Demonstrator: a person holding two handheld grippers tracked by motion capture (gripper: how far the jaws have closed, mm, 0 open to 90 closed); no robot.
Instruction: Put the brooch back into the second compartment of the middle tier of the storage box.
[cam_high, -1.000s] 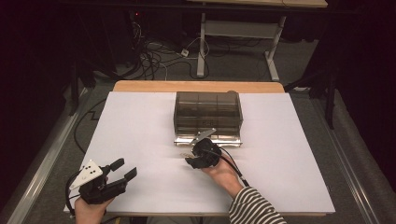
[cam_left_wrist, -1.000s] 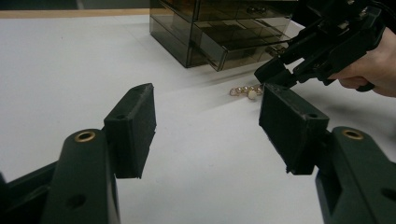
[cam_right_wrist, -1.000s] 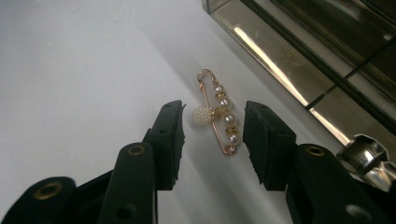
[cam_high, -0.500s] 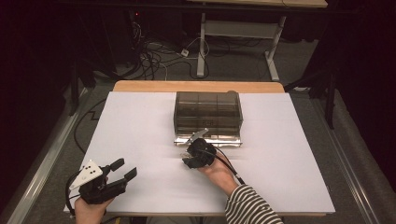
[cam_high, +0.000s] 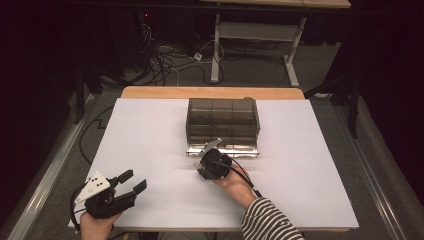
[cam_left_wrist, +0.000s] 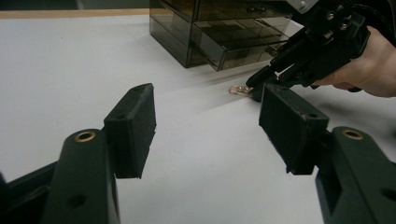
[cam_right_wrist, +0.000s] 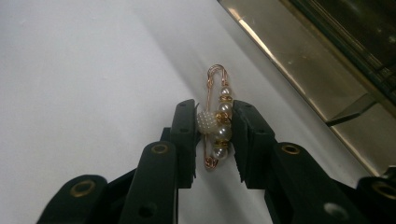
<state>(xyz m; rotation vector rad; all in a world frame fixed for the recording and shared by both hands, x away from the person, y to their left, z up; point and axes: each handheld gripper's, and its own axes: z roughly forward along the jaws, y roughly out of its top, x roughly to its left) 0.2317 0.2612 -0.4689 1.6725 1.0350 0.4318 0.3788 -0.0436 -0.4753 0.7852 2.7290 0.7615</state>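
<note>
A gold safety-pin brooch (cam_right_wrist: 215, 88) strung with white pearls lies on the white table sheet (cam_high: 150, 135). My right gripper (cam_right_wrist: 214, 112) has just been closing, and its two pads now press the pearls from both sides. In the high view the right gripper (cam_high: 201, 167) sits low just in front of the smoky clear drawer box (cam_high: 222, 117), whose bottom drawer (cam_high: 222, 149) is pulled out. In the left gripper view the brooch (cam_left_wrist: 238, 89) pokes out past the right gripper's tips. My left gripper (cam_high: 134, 180) (cam_left_wrist: 210, 116) stands open with nothing in it near the front left corner.
The drawer box (cam_left_wrist: 219, 28) stands at the middle back of the sheet. A wooden table edge (cam_high: 210, 92) runs behind it. Cables lie on the floor beyond. A striped sleeve (cam_high: 270, 222) comes in at the bottom.
My right gripper has edged slightly to the left in front of the open drawer. The left gripper has stayed where it was.
</note>
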